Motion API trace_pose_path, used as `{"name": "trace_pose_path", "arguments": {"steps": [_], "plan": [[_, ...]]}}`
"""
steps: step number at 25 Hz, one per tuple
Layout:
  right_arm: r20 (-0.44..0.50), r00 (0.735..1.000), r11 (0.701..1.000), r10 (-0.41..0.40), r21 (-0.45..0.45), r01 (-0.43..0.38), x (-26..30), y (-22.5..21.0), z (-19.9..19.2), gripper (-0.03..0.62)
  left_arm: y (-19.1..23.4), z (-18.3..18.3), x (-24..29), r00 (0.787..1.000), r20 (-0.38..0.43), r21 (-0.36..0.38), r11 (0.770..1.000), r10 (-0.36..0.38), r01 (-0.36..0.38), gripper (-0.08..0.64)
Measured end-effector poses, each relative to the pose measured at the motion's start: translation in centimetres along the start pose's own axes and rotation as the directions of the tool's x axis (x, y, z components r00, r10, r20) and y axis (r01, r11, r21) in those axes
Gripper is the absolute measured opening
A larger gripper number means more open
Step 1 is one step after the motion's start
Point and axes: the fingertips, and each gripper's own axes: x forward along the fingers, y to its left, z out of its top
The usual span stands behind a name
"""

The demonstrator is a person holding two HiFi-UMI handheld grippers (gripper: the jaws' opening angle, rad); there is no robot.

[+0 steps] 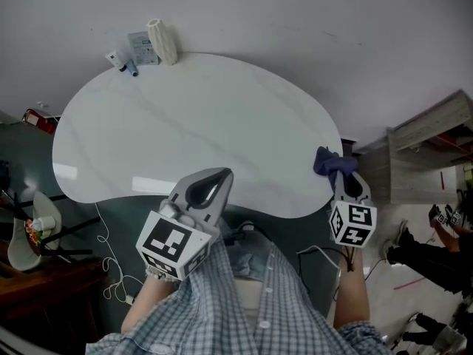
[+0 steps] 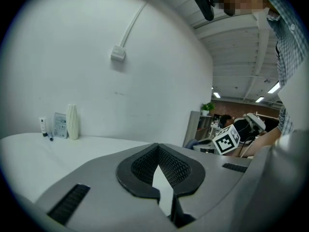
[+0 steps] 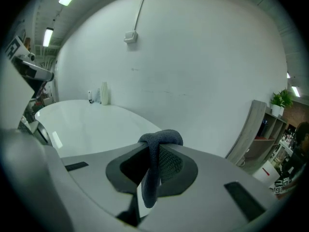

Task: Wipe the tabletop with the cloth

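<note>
The cloth [image 3: 150, 178] is a small dark blue piece with a fine knitted look; it is pinched in the right claw [image 3: 157, 145], whose jaws close on it near the tips, one fold bunching over the top and a narrow tail hanging down between the ribbed pads. In the head view the cloth [image 1: 329, 161] sits at the right rim of the table [image 1: 199, 117], just ahead of the right claw [image 1: 344, 177]; whether it touches the surface I cannot tell.

It looks light, soft and limp; it should crumple, not push flat, so a bite on a thick fold, as here, probably serves better than a bite on a thin edge; for wiping, more of it would need to trail below the jaws. It is unlikely to slip on the textured pads, nor to be damaged.

The left claw [image 2: 157, 146] is closed with nothing in it; its tips meet, and white table shows through the hollow between the pads; it hovers at the near edge [image 1: 214, 174].

The table is white, glossy and bean-shaped, smooth with faint seams; the cloth should glide across it. At the far rim stand a white ribbed vase [image 1: 163, 41], a small packet [image 1: 140, 48] and a little tube [image 1: 117, 59].
</note>
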Motion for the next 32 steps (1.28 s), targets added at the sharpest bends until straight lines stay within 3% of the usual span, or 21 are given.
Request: {"name": "trace_pose_path", "arguments": {"steps": [7, 13, 24, 32], "plan": [[-0.145, 0.989, 0.997, 0.026, -0.063, -0.035, 3.0, 0.0, -4.6, 0.023, 1.8, -0.1, -0.1, 0.999, -0.007, -0.016, 0.999, 0.045, -0.045, 0.006], [-0.287, 0.956, 0.992, 0.064, -0.083, -0.092, 4.9, 1.1, -9.2, 0.023, 2.8, -0.6, -0.5, 0.998, -0.023, -0.033, 0.997, 0.064, -0.065, 0.006], [-0.294, 0.954, 0.998, 0.06, -0.012, -0.066, 4.3, 1.7, -10.0, 0.023, 4.2, -1.1, -1.5, 0.998, -0.025, -0.044, 0.997, 0.057, -0.058, 0.006], [-0.302, 0.951, 0.998, 0.069, 0.026, -0.064, 2.3, 4.7, -10.8, 0.023, 5.4, -1.0, -2.4, 0.999, -0.006, -0.053, 0.998, 0.044, -0.045, 0.006]]}}
